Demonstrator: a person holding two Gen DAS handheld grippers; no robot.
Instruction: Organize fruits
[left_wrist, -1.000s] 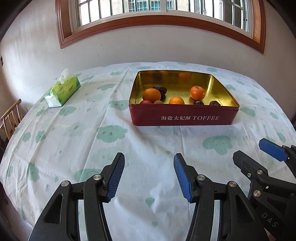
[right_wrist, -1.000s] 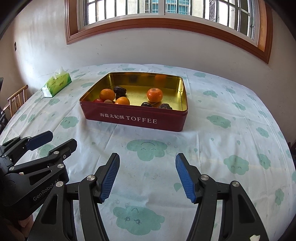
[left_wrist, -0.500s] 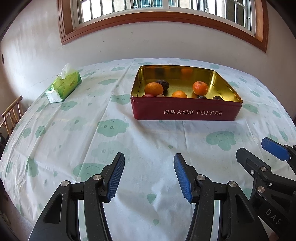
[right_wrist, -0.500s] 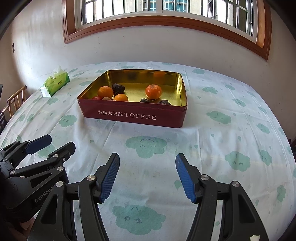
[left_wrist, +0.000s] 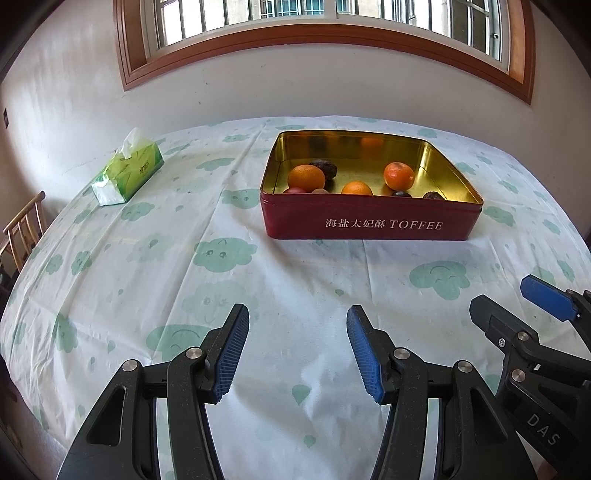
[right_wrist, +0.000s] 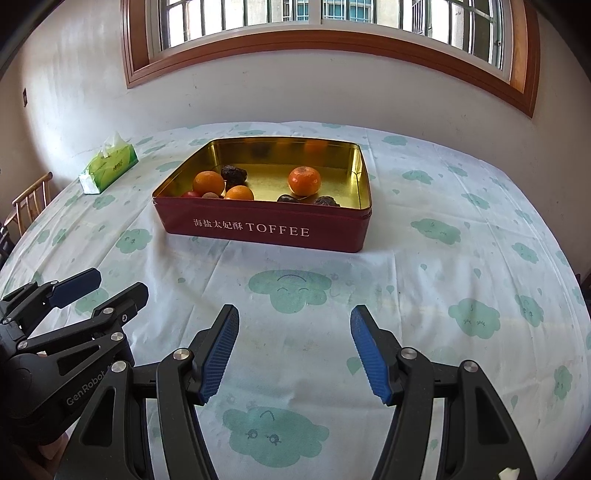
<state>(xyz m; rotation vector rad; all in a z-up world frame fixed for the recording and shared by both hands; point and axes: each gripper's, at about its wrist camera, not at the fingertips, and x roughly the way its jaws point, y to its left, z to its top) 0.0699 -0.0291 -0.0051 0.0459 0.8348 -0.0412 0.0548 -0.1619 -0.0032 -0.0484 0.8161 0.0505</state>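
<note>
Nearest, the left gripper (left_wrist: 297, 350) and right gripper (right_wrist: 293, 354) hover side by side above the tablecloth (left_wrist: 303, 280), both with jaws spread wide and nothing between them, pointed toward the far wall. A broad stretch of bare cloth lies between the grippers and the tin, with more room along its right flank. The red toffee tin (right_wrist: 266, 229) sits toward the far middle of the table, open on top. Inside it are three oranges (right_wrist: 304, 180), three dark wrinkled fruits (right_wrist: 233, 172), one small red fruit and one small pale one at the near left corner. A green tissue box (left_wrist: 127, 173) lies far left, well apart from the tin, near the table edge
</note>
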